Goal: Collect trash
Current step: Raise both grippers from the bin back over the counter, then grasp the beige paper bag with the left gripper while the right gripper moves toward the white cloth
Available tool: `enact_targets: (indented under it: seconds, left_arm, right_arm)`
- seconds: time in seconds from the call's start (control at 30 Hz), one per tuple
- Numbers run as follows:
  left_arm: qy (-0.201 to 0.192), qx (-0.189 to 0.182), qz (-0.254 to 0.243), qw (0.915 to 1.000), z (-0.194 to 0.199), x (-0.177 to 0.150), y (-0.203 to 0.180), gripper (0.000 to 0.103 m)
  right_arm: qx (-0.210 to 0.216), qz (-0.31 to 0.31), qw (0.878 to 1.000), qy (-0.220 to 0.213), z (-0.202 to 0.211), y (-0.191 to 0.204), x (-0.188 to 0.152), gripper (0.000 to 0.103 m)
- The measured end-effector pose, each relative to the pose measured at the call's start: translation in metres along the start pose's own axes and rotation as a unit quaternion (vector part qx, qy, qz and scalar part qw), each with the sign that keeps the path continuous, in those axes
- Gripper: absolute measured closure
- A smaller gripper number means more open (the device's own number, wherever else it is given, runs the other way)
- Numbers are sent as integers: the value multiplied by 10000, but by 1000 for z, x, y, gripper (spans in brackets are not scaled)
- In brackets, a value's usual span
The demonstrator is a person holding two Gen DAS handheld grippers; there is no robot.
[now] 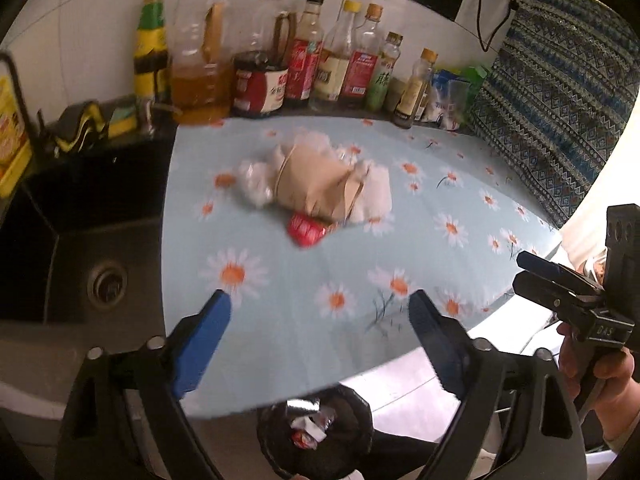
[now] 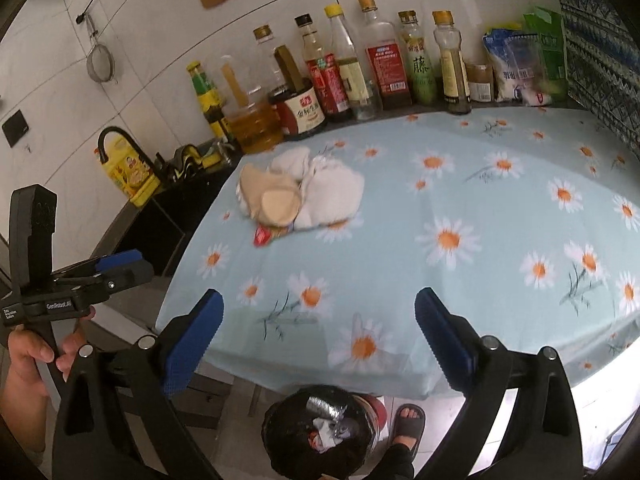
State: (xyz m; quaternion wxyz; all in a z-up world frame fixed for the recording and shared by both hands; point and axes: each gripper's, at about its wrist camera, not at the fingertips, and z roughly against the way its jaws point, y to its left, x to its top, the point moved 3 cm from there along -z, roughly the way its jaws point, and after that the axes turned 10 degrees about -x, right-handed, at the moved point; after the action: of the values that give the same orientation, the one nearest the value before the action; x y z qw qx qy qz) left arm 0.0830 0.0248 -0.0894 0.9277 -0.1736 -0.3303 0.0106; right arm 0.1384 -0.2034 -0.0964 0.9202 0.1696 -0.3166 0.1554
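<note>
Left gripper (image 1: 320,312): blue pads spread wide, nothing between them; it hangs over the near edge of the bench, above the bin. In the right wrist view it shows from the side at far left (image 2: 120,266), held in a hand (image 2: 28,360).
Right gripper (image 2: 318,312): blue pads wide apart, holding nothing, also over the near edge. In the left wrist view it appears side-on at far right (image 1: 536,276); from that angle the gap cannot be judged.
Trash pile (image 1: 316,184): crumpled brown paper, white tissue and clear plastic heaped together mid-bench, toward the sink side, well apart from both grippers.
Red wrapper (image 1: 306,232): touching the near side of the pile; possibly a snack packet, the blur hides the print.
Bin (image 2: 320,432): black-lined, on the floor just below the bench edge, with crumpled scraps inside.
Bench (image 2: 460,184): covered by a pale blue daisy cloth.
Bottles (image 2: 360,68): a row along the back wall.
Sink (image 1: 104,240): dark, left of the cloth.
</note>
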Motion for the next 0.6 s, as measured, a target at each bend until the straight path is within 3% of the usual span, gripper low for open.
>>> enact_targets:
  seconds: [0.17,0.23,0.6]
  left_arm:
    - [19,4,-131,9999,-13,24,-5,13]
    - [70,54,-211,9997,-23,34,-6,7]
    - [487,255,-469,9974,-74,66,-3,7]
  right_arm:
    - [152,108,9998,-96,-7,-7,27,6]
    - [193,145,9996,-121,-13,-12,37,6]
    - [487,230,9985,103,-57,-30,73,6]
